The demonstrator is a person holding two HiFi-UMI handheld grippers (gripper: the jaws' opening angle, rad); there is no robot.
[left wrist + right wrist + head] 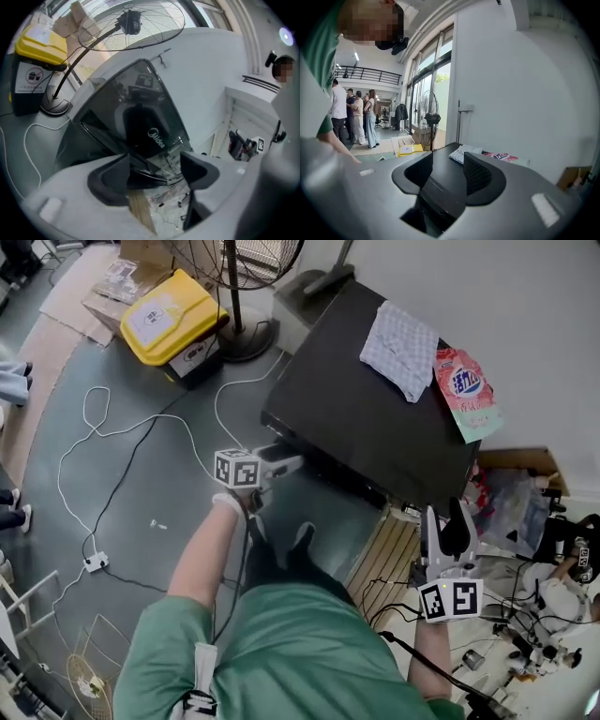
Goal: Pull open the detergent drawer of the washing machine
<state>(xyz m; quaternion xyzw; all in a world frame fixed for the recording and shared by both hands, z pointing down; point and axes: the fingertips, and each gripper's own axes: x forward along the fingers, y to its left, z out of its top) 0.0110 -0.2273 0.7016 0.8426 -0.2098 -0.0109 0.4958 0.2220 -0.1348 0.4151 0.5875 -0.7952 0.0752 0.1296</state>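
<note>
Room for moving lies mostly to our left, where the grey floor [150, 493] is open apart from a white cable [94, 432] looping to a small power strip [95, 562]. To our right it is tight, with wooden slats [384, 559] just beside the washing machine [356, 399] and a heap of bags and tools [525, 521] beyond them. The machine is black and stands by the white wall, its front left corner jutting toward us. Our left tongs [292, 463] sit at that corner, just beside the upper front edge, spread wide and pinching nothing. In the left gripper view the dark front with its brand mark shows above and between them, and we cannot tell whether either pad touches it. Our right tongs [445, 521] hang near the machine's right front corner, also spread and empty, looking across the lid. We cannot pick the detergent drawer out of the dark front panel in any view, and the head view sees that front only as a thin strip. Our own body cuts off the floor directly below us. On the lid lie a checked cloth [401, 348] and a pink detergent packet [466, 392], the packet at the lid's right edge. A yellow-lidded bin [173, 315] stands near a fan's round base [246, 341], its lid shut and its contents hidden.
</note>
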